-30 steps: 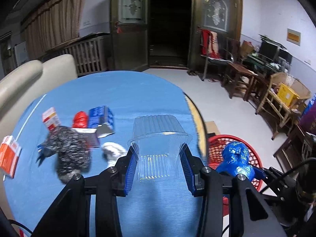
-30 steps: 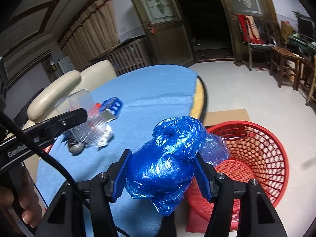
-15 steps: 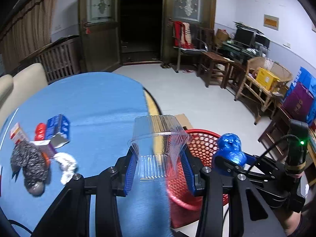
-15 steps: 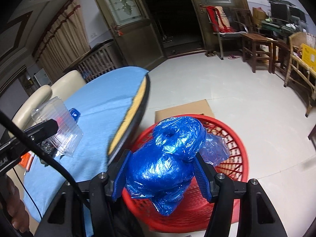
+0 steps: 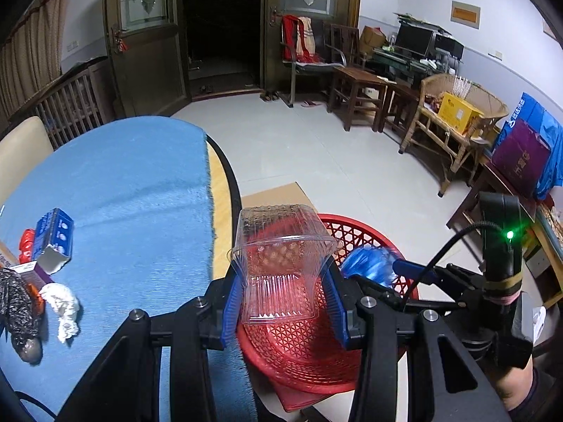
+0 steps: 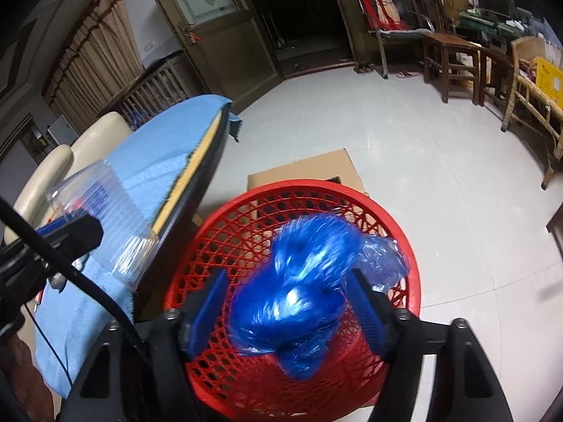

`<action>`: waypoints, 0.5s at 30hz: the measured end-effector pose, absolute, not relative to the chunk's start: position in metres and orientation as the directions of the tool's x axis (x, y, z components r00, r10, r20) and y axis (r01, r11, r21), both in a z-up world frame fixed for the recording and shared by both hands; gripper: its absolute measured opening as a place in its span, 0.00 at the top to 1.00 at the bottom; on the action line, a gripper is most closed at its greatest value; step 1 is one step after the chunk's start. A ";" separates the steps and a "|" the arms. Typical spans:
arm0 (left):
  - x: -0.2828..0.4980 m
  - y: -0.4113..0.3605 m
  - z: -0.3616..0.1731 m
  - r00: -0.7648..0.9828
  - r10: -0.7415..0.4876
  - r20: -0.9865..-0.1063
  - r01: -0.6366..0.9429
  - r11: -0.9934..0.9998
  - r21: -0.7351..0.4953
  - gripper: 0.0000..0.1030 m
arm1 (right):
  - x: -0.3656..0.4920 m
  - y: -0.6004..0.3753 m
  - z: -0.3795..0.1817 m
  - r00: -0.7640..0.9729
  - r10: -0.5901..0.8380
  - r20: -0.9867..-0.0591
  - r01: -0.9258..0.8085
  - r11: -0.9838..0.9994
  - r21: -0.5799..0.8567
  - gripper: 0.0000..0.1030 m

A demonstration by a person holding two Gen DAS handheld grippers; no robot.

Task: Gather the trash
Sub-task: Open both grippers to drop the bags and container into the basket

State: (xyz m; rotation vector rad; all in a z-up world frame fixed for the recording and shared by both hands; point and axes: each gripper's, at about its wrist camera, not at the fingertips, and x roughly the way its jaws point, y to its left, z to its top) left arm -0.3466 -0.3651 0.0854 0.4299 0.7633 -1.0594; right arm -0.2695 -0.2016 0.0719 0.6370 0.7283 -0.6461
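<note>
My left gripper (image 5: 283, 290) is shut on a clear plastic container (image 5: 281, 263) and holds it over the near rim of the red mesh basket (image 5: 309, 358). My right gripper (image 6: 286, 297) has its jaws apart, and the crumpled blue plastic bag (image 6: 299, 292) is blurred between them, over the red basket (image 6: 246, 379). In the left wrist view the blue bag (image 5: 369, 263) and the right gripper (image 5: 408, 269) are above the basket's right side. The clear container also shows in the right wrist view (image 6: 105, 221).
The table with a blue cloth (image 5: 123, 193) holds a blue box (image 5: 54, 239), a white crumpled tissue (image 5: 63, 304), a dark patterned wrapper (image 5: 17, 313) and red wrappers (image 5: 24, 249). A flat cardboard (image 6: 302, 168) lies under the basket. Chairs and furniture (image 5: 454, 123) stand at the right.
Both grippers swung right from the table to over the red basket. The right jaws opened and the blue bag is dropping. The left still grips the clear container.
</note>
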 end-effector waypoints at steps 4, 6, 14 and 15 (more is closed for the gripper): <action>-0.346 -0.371 0.079 0.270 -0.603 -0.751 0.896 0.442 -0.033 0.55 | -0.272 -0.213 0.069 0.579 -0.304 -0.757 0.724 0.618 0.305 0.26; -0.346 -0.374 0.077 0.267 -0.598 -0.756 0.897 0.441 -0.032 0.54 | -0.276 -0.217 0.070 0.584 -0.311 -0.750 0.727 0.612 0.312 0.26; -0.364 -0.396 0.064 0.186 -0.590 -0.785 0.931 0.360 -0.050 0.41 | -0.302 -0.227 0.089 0.603 -0.382 -0.701 0.754 0.560 0.343 0.25; -0.368 -0.401 0.059 0.176 -0.577 -0.797 0.936 0.349 -0.045 0.37 | -0.305 -0.228 0.092 0.604 -0.392 -0.694 0.757 0.555 0.346 0.25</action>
